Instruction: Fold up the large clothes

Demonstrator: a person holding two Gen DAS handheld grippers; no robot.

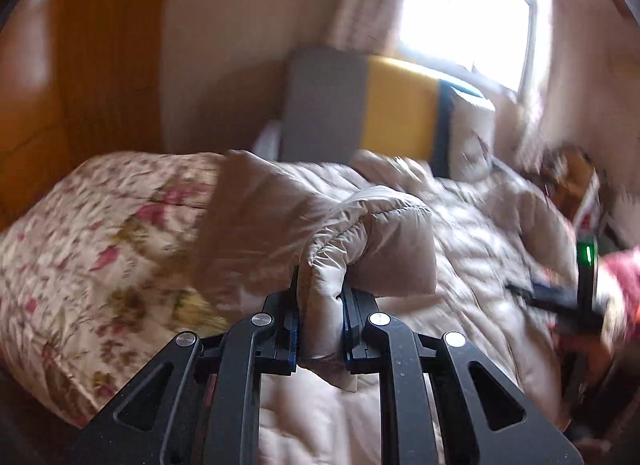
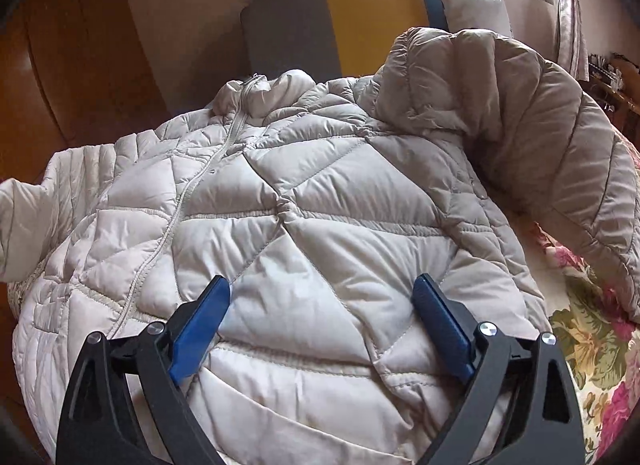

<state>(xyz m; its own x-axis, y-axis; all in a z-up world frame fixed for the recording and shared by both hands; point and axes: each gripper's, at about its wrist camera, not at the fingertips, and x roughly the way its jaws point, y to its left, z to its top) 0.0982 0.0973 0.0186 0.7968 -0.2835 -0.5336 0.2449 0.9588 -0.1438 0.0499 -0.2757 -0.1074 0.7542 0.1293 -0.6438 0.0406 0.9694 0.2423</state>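
The left gripper [image 1: 320,317] was clamped on a sleeve cuff [image 1: 340,249] of the puffer jacket [image 2: 304,225] spread on the bed [image 2: 592,329], right gripper [image 2: 320,321] open above its hem; the sleeve should be drawn flat across the chest.

The left tool [image 1: 320,305] points slightly downward, its jaws nearly together and clamped on a bunched fold of the jacket [image 1: 360,233]. The right tool [image 2: 320,317] tilts downward over the jacket, its blue pads [image 2: 202,323] spread wide with nothing gripped.
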